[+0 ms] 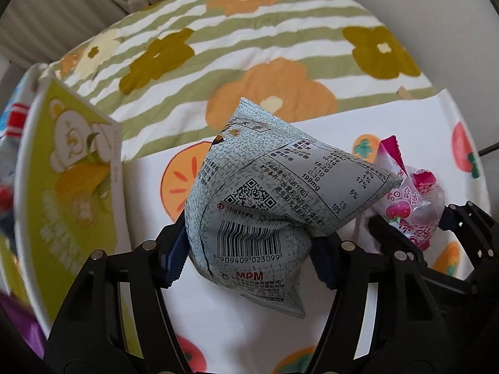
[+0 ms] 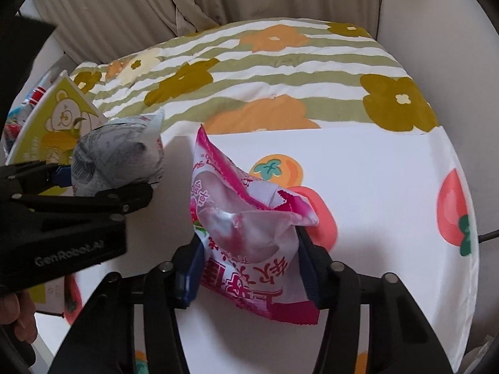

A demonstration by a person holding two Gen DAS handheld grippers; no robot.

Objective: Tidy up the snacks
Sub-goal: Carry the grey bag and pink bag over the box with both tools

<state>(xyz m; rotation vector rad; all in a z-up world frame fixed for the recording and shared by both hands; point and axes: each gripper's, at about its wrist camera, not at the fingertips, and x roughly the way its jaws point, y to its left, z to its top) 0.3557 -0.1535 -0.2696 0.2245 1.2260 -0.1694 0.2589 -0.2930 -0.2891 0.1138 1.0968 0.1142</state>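
Grey snack packet [image 1: 249, 205] — long axis tilted up-left — clamped in the left hand-held gripper [image 1: 249, 246].

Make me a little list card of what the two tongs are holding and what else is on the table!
left tongs: shut on the grey snack bag, lifted off the table
right tongs: shut on the pink snack bag
grey bag markings: barcode and square code face the left camera
table cover: white cloth with orange and red fruit pictures
to the left: green box with a bear picture
behind the table: striped quilt with flowers
person: fingers seen at the left tongs' handle
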